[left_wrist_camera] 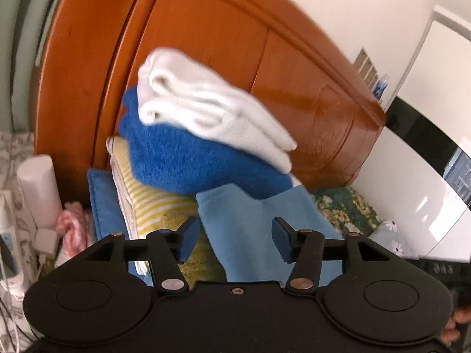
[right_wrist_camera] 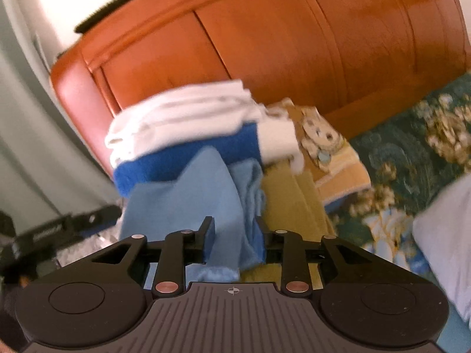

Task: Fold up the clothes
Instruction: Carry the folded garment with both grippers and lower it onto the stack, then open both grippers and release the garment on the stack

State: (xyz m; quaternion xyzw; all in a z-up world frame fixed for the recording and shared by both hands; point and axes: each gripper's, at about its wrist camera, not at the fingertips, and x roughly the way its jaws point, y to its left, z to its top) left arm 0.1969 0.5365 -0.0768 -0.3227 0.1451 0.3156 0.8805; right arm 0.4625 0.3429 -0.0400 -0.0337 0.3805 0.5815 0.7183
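My right gripper (right_wrist_camera: 234, 239) clamps the light-blue fleece cloth (right_wrist_camera: 188, 203). My left gripper (left_wrist_camera: 232, 239) stands released, the cloth between its pads untouched. Behind: folded white towel (left_wrist_camera: 206, 103) atop royal-blue fuzzy blanket (left_wrist_camera: 188, 158).

Glossy orange wooden headboard (left_wrist_camera: 223, 38), white wall (left_wrist_camera: 338, 3) behind, green floral bedspread (right_wrist_camera: 412, 135), bright daylight

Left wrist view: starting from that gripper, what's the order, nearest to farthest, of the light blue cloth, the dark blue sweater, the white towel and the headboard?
1. Light blue cloth, between the left gripper fingers.
2. Dark blue sweater, just behind, in the pile.
3. White towel, on top of the sweater.
4. Headboard, behind the pile.
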